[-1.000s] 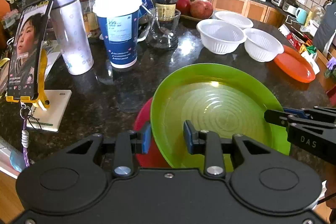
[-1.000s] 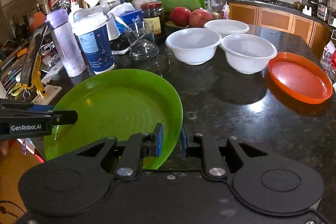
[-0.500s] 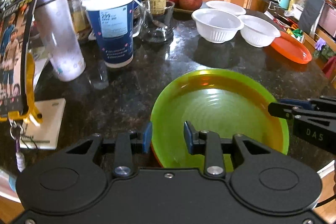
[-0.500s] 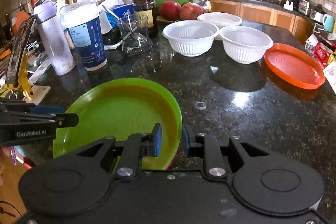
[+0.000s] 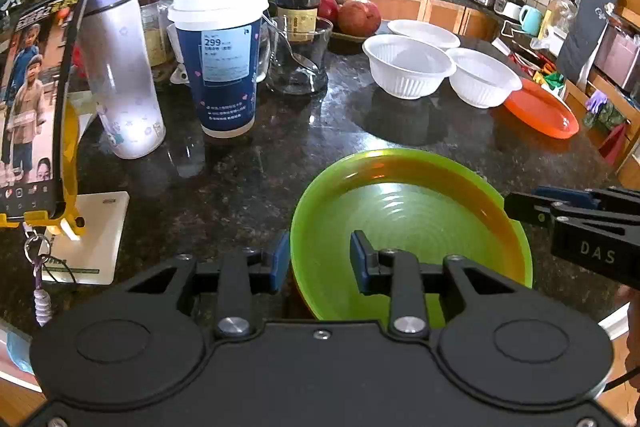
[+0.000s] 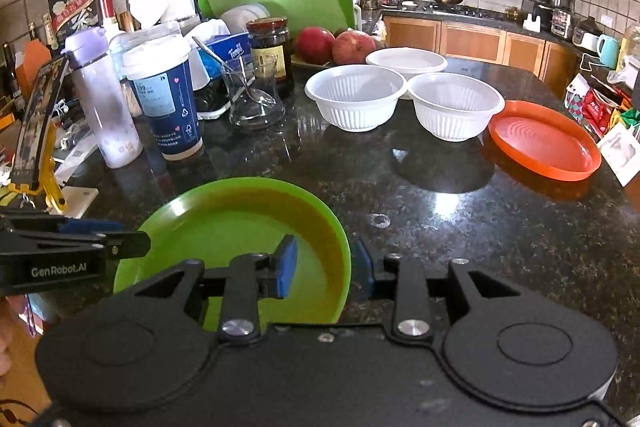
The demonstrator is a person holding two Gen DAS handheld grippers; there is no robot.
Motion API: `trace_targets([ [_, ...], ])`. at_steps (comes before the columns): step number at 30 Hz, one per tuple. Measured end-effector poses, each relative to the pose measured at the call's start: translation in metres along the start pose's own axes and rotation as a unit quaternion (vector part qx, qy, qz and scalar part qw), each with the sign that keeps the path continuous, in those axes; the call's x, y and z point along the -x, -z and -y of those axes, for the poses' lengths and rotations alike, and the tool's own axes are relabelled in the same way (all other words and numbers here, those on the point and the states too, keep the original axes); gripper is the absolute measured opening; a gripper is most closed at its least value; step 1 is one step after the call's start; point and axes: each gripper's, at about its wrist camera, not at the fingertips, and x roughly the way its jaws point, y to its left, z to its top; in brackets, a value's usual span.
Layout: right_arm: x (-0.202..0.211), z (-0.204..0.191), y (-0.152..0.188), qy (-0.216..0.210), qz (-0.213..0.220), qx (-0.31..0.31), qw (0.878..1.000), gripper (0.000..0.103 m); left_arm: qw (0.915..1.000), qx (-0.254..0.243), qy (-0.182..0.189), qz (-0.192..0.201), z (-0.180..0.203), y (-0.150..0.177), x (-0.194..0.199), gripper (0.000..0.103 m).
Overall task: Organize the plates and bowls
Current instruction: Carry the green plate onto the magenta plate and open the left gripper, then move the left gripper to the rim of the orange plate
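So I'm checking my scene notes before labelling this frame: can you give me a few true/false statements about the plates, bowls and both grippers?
1. Both hand-held grippers straddle the green plate's rim. True: the left hand-held gripper at its left edge, the right hand-held gripper at its right edge, on the green plate.
2. The green plate sits directly on the counter. False: a reddish plate peeks out beneath it.
3. Three white bowls stand on the counter. True: the white bowls cluster at the back.
4. The orange plate is stacked inside a bowl. False: the orange plate lies on the counter beside them.
5. The blue paper cup is tipped over. False: the blue paper cup stands upright, lid on.
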Motion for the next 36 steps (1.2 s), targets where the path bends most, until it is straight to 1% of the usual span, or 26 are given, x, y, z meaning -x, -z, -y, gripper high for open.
trace_targets([
  [6,0.002,0.002,0.002,-0.007,-0.002,-0.009,1.000,0.034,0.9999,0.010,0.007,0.006,0.001,0.000,0.006,0.041],
  [9,0.003,0.006,0.002,-0.013,0.005,-0.011,1.000,0.034,0.9998,0.013,0.009,0.011,0.005,-0.001,0.008,0.041],
  [11,0.007,0.009,0.003,-0.014,0.017,-0.009,1.000,0.039,0.9998,0.016,0.010,0.011,0.008,-0.002,0.009,0.041],
  [12,0.009,0.011,0.003,-0.012,0.025,-0.009,1.000,0.045,0.9997,0.017,0.010,0.011,0.010,-0.003,0.009,0.041],
  [13,0.012,0.014,0.003,-0.007,0.035,-0.007,0.999,0.050,0.9997,0.017,0.010,0.012,0.013,-0.004,0.009,0.041],
  [15,0.017,0.021,0.004,0.005,0.053,-0.004,0.999,0.051,0.9998,0.014,0.010,0.013,0.020,-0.007,0.008,0.041],
  [19,0.022,0.044,0.002,0.022,0.073,-0.012,0.997,0.051,0.9997,0.001,0.007,0.024,0.041,-0.013,0.006,0.042],
  [24,0.029,0.091,-0.001,0.047,0.090,-0.026,0.994,0.051,0.9991,-0.018,0.004,0.037,0.080,-0.023,-0.003,0.046],
  [30,0.028,0.174,-0.011,0.031,0.074,-0.055,0.995,0.051,0.9994,-0.018,0.000,0.030,0.139,-0.045,-0.029,0.046],
  [32,0.026,0.199,-0.015,0.032,0.074,-0.049,0.996,0.052,0.9994,-0.016,-0.004,0.030,0.159,-0.052,-0.041,0.046],
  [34,0.023,0.225,-0.021,0.041,0.077,-0.028,0.996,0.052,0.9995,-0.013,-0.007,0.030,0.178,-0.061,-0.051,0.046],
  [36,0.017,0.251,-0.028,0.041,0.069,-0.014,0.997,0.051,0.9995,-0.005,-0.001,0.030,0.196,-0.068,-0.062,0.046],
])
